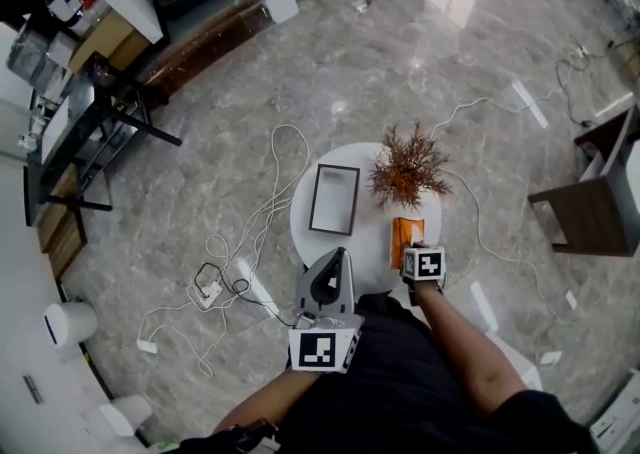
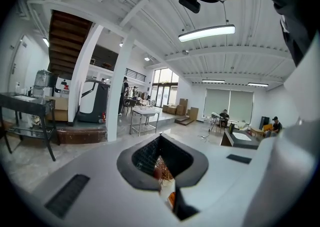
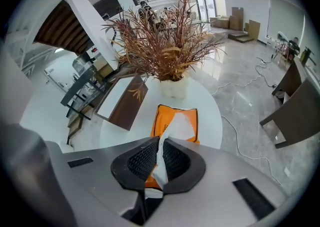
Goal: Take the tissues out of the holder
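Holding our left gripper [image 2: 160, 139] back, closed and empty, we had the right gripper [image 3: 160, 143] clamped on a tissue [image 3: 180, 127] rising from the holder [image 3: 161, 120] just beyond, its long axis pointing away across the surface [image 3: 210, 111].

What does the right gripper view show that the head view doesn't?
Only the right gripper view: the right gripper shut on a white tissue drawn up from the orange pack. Only the head view: the left gripper and the person's forearm. Both: that pack, the round table, the dried plant and the rectangular tray.
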The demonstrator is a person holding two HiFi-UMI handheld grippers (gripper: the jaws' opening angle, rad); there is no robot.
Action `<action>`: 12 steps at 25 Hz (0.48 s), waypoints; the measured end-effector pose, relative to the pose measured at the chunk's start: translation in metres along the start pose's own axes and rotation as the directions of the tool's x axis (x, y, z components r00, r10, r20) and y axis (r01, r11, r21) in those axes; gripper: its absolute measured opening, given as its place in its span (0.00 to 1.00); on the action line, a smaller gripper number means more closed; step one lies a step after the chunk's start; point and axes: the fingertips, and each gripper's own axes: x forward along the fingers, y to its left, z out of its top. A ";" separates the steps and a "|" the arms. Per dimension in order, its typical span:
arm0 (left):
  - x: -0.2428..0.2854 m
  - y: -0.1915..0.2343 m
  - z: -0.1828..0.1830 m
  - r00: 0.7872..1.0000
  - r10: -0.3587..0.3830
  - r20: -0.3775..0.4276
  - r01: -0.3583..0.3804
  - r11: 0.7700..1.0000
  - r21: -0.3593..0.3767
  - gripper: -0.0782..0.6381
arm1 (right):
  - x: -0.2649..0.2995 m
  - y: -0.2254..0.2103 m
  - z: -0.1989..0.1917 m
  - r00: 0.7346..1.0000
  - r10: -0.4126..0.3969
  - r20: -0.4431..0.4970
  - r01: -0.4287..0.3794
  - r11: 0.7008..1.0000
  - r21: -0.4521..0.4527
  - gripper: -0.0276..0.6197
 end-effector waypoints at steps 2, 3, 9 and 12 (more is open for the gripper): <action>0.000 0.002 0.001 1.000 0.004 -0.003 -0.004 1.000 0.008 0.11 | 0.003 -0.003 -0.003 1.000 -0.007 -0.005 0.007 1.000 -0.004 0.08; 0.000 0.003 0.002 1.000 0.005 0.000 -0.005 1.000 0.012 0.11 | 0.004 -0.003 -0.003 1.000 -0.010 -0.003 0.010 1.000 -0.010 0.08; 0.000 0.008 0.000 1.000 0.002 -0.012 -0.002 1.000 0.010 0.11 | 0.003 -0.003 0.003 0.999 -0.047 -0.008 0.047 0.999 -0.021 0.08; -0.001 0.012 -0.003 1.000 0.001 -0.019 -0.001 1.000 -0.001 0.11 | 0.011 -0.007 0.005 0.999 -0.043 0.010 0.043 0.999 0.001 0.08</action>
